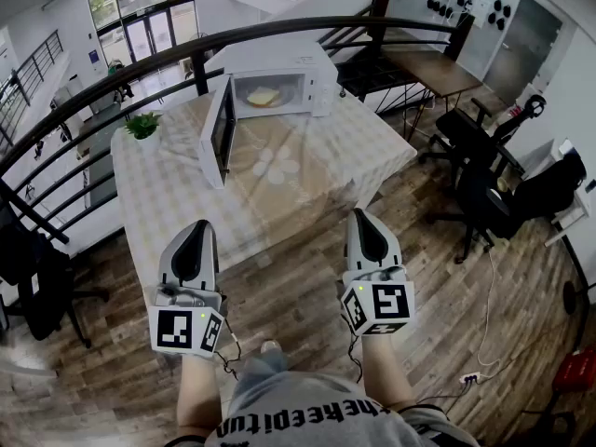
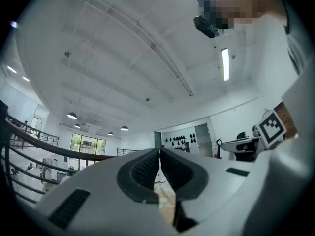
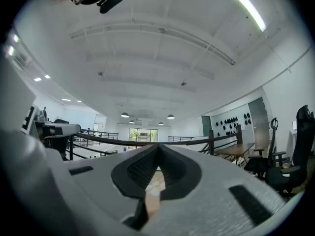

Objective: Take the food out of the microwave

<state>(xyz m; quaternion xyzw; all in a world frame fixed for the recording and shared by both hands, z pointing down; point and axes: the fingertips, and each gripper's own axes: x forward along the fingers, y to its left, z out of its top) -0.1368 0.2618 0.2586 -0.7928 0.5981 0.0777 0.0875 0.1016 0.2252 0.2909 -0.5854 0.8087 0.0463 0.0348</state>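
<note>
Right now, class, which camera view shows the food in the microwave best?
The head view: the food lies in plain sight inside the microwave, whose door hangs open. Both gripper views look mostly at ceiling and room; between their jaws only a sliver of table shows, no food.

The microwave (image 1: 279,60) is a white box standing upright at the far end of the table (image 1: 168,194), toward 12 o'clock in the head view. Its door (image 1: 220,130) is swung wide open, jutting toward 7 o'clock. Inside lies the food (image 1: 264,96) — a pale yellow piece, flat in the lit cavity.
</note>
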